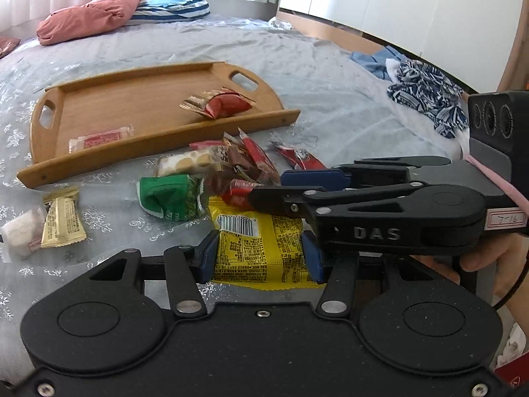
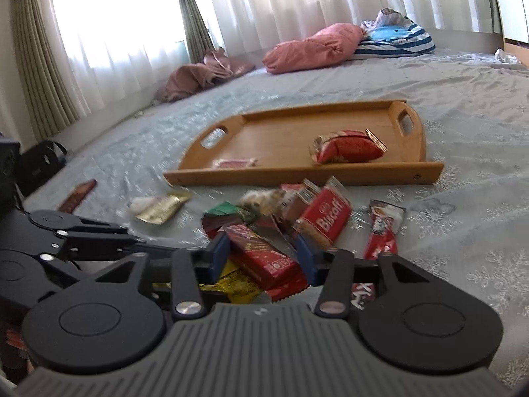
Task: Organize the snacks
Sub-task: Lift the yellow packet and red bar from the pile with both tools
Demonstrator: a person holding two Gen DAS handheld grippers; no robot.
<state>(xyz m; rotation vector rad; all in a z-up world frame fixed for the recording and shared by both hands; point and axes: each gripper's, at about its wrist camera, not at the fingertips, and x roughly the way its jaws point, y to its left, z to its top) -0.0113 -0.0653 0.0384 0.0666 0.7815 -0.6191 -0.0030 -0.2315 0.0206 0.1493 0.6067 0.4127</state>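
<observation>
Two grippers crowd your pile: left [image 1: 261, 258] clasps yellow pack [image 1: 261, 251], right [image 2: 263, 258] straddles red bar [image 2: 264, 258] unclenched; neighbours may snag.

Left hand-held gripper [image 1: 261, 258] tilts downward, jaws part-open; right hand-held gripper [image 2: 263, 254] crosses above it, part-open.

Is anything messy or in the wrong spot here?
Yes. Most snacks lie in a jumbled pile on the bed in front of the tray, some overlapping. Only two packets are in the tray.
</observation>
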